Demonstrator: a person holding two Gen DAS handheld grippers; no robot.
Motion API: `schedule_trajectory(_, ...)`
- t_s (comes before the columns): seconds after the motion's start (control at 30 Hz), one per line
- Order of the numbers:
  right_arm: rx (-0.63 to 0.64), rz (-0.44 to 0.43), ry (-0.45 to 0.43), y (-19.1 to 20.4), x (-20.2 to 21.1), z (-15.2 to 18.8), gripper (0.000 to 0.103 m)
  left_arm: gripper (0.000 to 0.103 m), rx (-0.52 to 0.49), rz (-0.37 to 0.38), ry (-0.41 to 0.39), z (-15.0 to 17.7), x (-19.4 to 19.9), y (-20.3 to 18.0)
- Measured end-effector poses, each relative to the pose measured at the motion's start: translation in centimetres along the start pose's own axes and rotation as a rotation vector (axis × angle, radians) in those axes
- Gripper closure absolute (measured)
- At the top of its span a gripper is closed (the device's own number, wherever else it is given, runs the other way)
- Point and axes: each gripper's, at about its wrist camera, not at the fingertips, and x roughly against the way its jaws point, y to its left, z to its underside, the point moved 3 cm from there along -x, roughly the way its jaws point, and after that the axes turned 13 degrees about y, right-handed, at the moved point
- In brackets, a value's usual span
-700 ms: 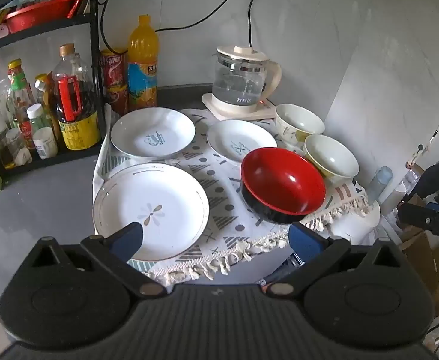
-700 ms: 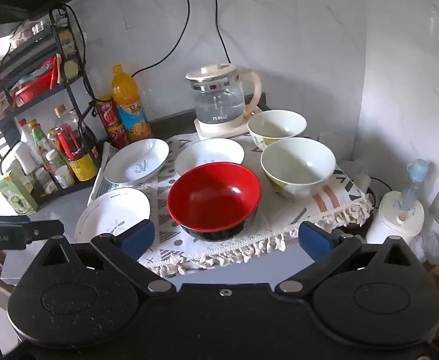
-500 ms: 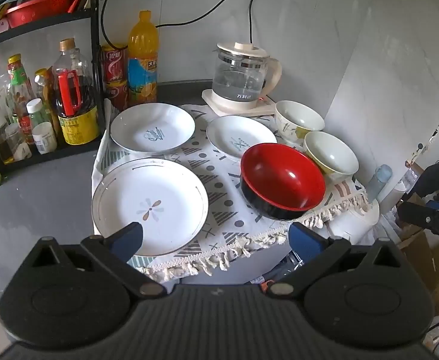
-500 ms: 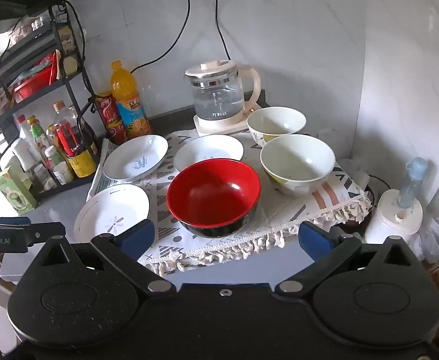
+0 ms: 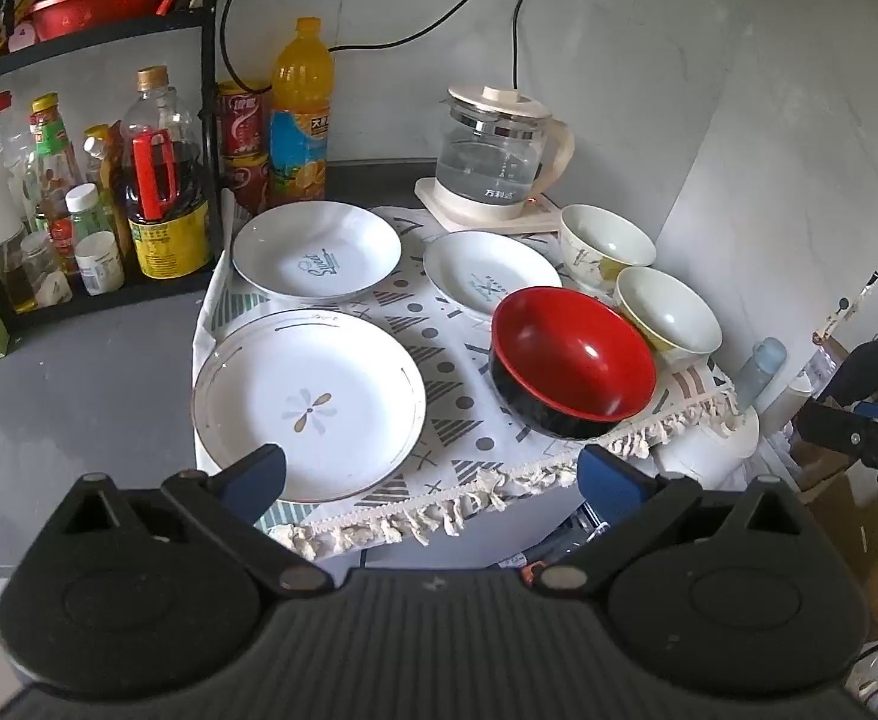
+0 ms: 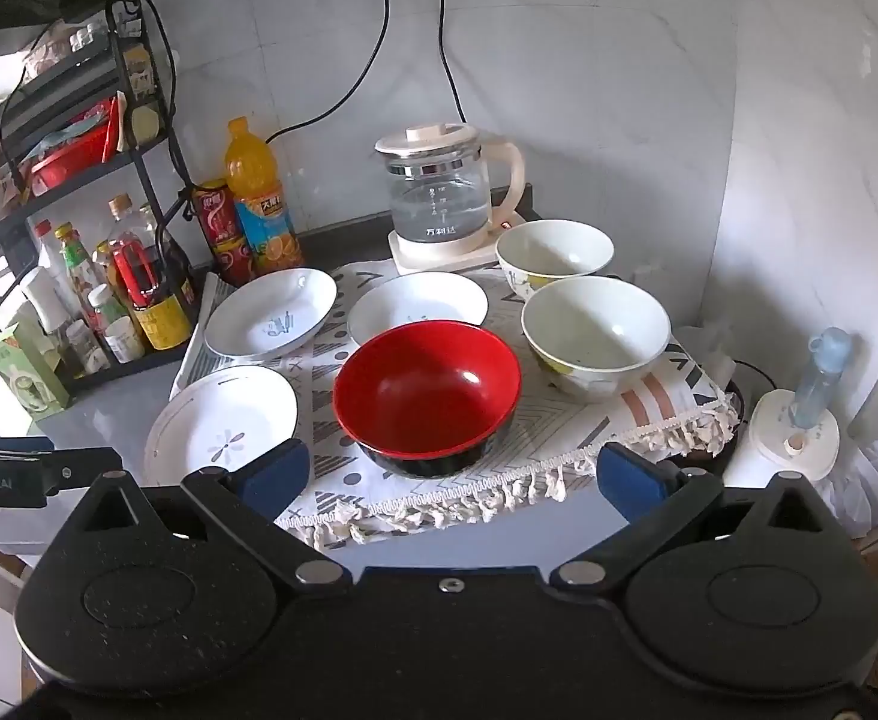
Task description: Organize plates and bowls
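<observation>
A patterned cloth [image 5: 457,414] holds three white plates and three bowls. The large flower plate [image 5: 307,402] lies front left, a script plate [image 5: 316,258] behind it, a small plate [image 5: 487,279] mid-back. A red bowl [image 5: 571,366] [image 6: 427,390] sits front centre, two cream bowls [image 6: 595,330] [image 6: 553,252] at the right. My left gripper [image 5: 433,480] is open and empty, near the flower plate's front edge. My right gripper [image 6: 451,474] is open and empty, just in front of the red bowl.
A glass kettle [image 6: 445,192] stands at the back by the wall. An orange soda bottle [image 5: 301,120], red cans and a black rack of condiment bottles [image 5: 79,204] stand at the left. The cloth's fringe hangs over the counter's front edge. A white appliance [image 6: 793,438] is at the right.
Both grippers have edged slightly forward and lower toward the dishes. Nothing on the cloth has moved.
</observation>
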Motion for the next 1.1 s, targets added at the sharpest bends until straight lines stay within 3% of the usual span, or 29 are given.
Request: schedule_trajectory(1.1,0.009,0.005,0.013,0.3,-0.7,-0.5,0.000,0.001,0.019,0.006,0.000,-1.2,-0.1,0.6)
